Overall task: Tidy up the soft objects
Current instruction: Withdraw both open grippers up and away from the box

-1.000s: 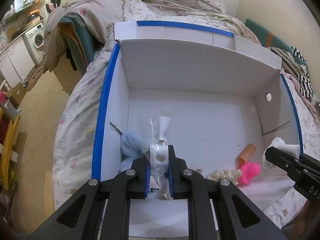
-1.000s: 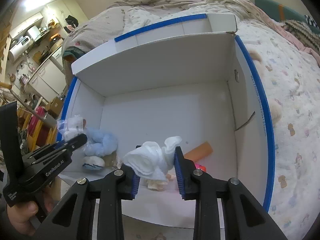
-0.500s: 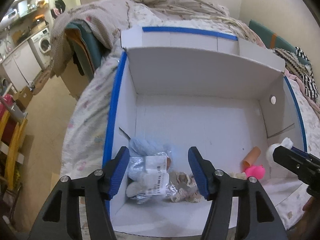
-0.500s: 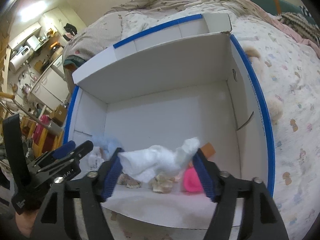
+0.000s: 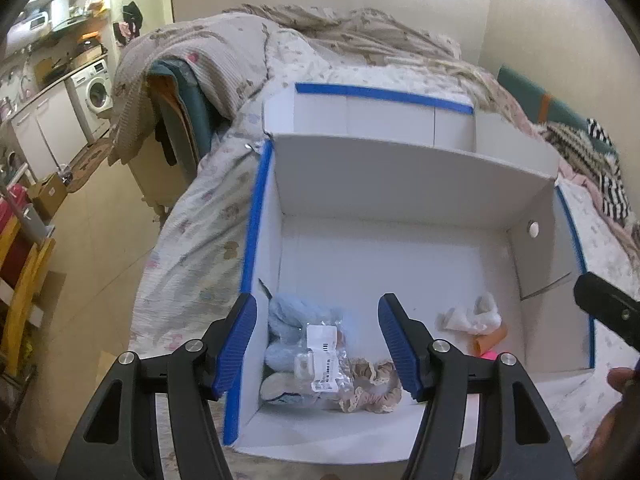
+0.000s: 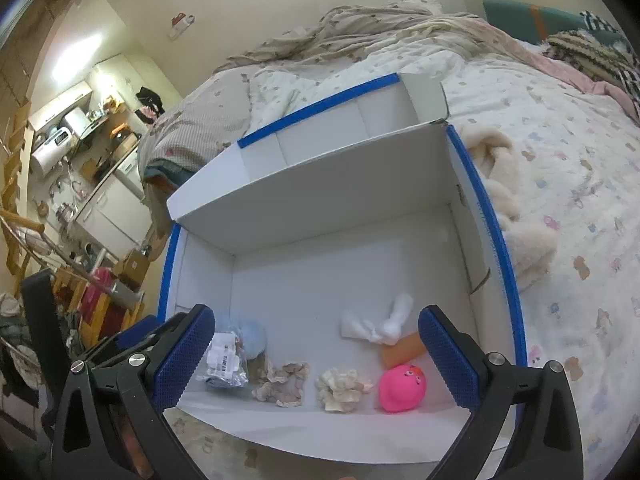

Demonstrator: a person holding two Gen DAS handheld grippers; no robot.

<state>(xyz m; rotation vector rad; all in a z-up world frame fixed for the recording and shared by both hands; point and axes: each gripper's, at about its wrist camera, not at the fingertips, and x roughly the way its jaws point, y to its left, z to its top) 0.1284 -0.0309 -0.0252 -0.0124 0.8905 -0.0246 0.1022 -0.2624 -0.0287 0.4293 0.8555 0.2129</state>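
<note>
A white cardboard box with blue-taped edges lies open on the bed. Inside lie a light blue plush, a clear plastic packet with a white label, a beige frilly scrunchie, a cream scrunchie, a pink squeaky toy, an orange tube and a white cloth. My left gripper is open and empty above the packet. My right gripper is open and empty above the box's near side.
The box sits on a flower-print quilt. A cream fluffy item lies just outside the box's right wall. Crumpled bedding is behind. Left of the bed are bare floor, a washing machine and yellow furniture.
Both grippers opened and pulled back upward. The left one let go of the plastic packet, which now lies by the blue plush. The right one dropped the white cloth onto the orange tube.
</note>
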